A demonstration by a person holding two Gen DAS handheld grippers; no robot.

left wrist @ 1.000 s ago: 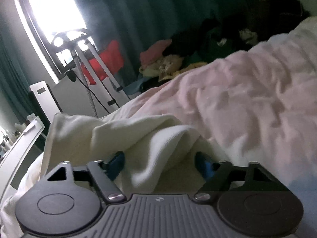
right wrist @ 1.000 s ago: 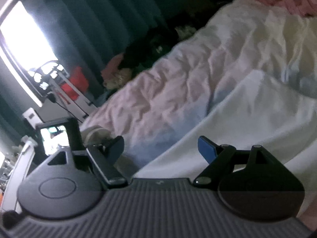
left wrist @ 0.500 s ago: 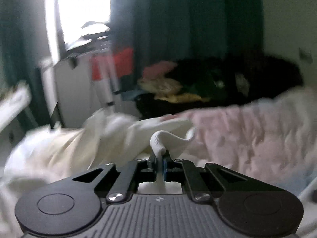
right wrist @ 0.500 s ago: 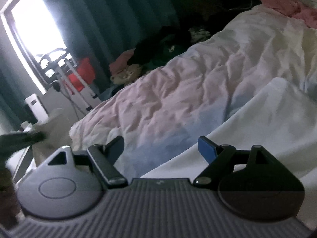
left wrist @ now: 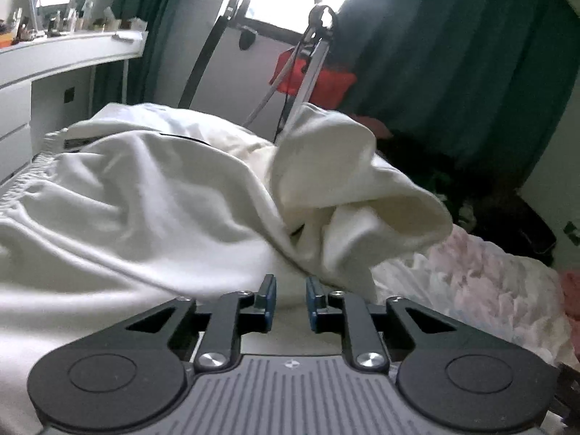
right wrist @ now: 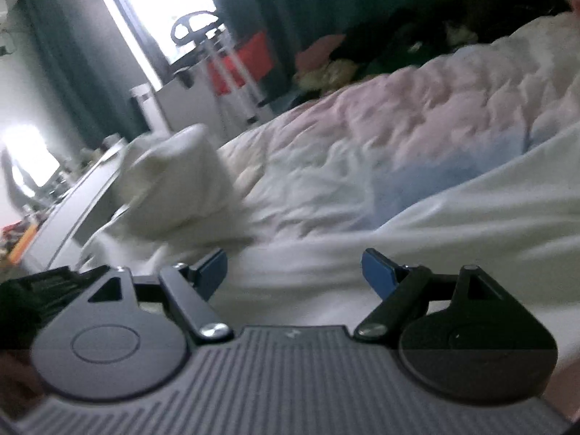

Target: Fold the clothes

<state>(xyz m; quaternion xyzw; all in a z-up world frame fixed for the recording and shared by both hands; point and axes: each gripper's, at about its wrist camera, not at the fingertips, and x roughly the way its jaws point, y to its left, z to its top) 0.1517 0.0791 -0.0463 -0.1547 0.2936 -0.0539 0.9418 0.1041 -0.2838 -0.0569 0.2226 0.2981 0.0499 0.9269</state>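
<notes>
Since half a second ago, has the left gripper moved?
Yes. The left gripper has swung left: the green curtain slid from centre to right, and the white desk now shows. Its fingers are opening, no cloth between them.

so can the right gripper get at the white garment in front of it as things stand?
Probably yes: the right gripper is wide open and empty, and the white garment lies flat on the bed directly ahead with nothing between them.

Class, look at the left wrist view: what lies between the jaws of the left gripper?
Nothing is between them. In the left wrist view the left gripper is opening, with a bare gap; the white garment lies beyond the tips.
</notes>
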